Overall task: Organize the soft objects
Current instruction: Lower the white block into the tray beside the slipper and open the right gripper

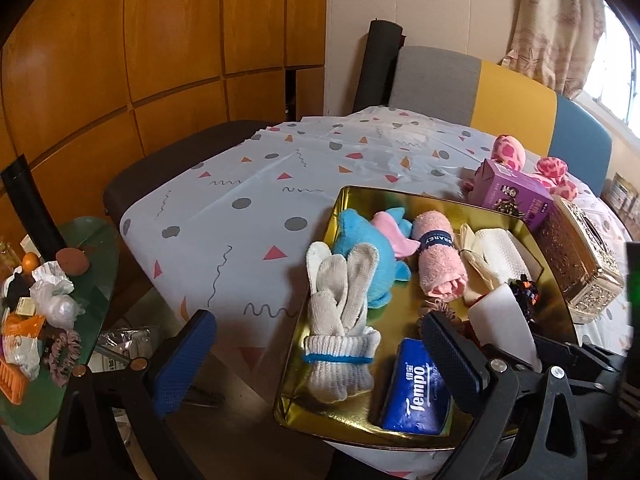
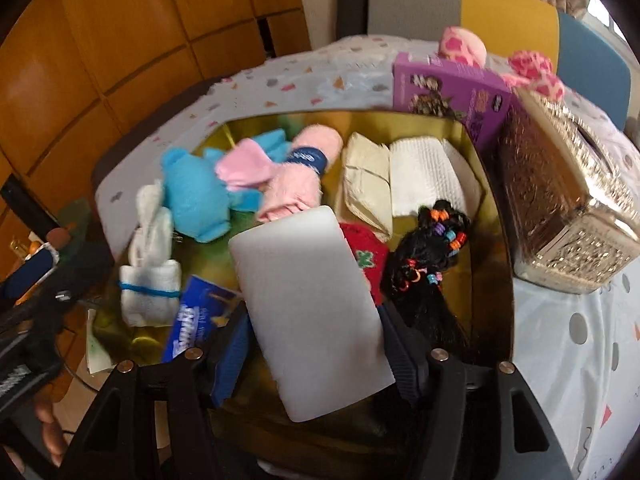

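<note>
Patterned tablecloth [image 1: 240, 184], gold tray [image 1: 360, 196] crowded with soft things.
Right gripper [image 2: 312, 344] clasps a white pad [image 2: 308, 312] over the tray; left gripper [image 1: 320, 360] gapes empty above rolled gloves [image 1: 340, 320].

Shiny orange wooden wall panels [image 1: 120, 60] are standing behind. A grey, yellow and blue chair [image 1: 500, 96] is sitting by the table. Daylight is coming through a bright window [image 1: 612, 68].

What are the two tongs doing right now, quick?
Left tongs: open, holding nothing, over the gold tray.
Right tongs: holding the white foam block between their fingers, above the tray.
</note>
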{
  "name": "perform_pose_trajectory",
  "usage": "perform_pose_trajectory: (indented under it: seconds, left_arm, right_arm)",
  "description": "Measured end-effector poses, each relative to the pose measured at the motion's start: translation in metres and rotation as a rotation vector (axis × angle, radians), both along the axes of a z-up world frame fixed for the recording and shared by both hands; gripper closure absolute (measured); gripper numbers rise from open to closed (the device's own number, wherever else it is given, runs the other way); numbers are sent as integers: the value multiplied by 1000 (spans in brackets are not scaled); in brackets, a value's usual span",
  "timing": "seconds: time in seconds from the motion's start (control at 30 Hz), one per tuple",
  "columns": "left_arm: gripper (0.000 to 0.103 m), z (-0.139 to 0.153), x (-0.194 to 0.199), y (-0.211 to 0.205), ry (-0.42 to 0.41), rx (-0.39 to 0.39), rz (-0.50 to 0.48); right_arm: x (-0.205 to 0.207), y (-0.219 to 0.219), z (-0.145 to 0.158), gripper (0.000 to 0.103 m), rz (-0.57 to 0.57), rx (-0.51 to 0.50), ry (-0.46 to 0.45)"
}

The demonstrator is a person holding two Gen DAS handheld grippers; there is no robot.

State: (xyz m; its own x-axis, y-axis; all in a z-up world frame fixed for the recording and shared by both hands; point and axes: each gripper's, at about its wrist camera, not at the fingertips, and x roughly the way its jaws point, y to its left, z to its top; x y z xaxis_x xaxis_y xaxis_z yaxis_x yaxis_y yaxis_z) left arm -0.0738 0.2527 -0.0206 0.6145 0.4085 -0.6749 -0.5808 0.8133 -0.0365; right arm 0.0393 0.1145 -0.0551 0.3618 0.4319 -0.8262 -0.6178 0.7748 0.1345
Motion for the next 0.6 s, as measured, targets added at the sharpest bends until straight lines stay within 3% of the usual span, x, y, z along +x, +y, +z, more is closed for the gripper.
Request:
perform_pose_trajectory:
  seconds: [0.23, 0.37, 0.6]
  left_arm:
    - [0, -2, 1, 2, 6, 8, 13]
    - [0, -2, 1, 1, 6, 13, 12]
    - [0, -3, 3, -2, 11, 14, 11]
  right_arm:
    - [15, -1, -14, 36, -1, -35, 6]
    - [6, -6, -10, 36, 17, -19, 3]
    - [-19, -17, 9, 33, 39, 14, -82]
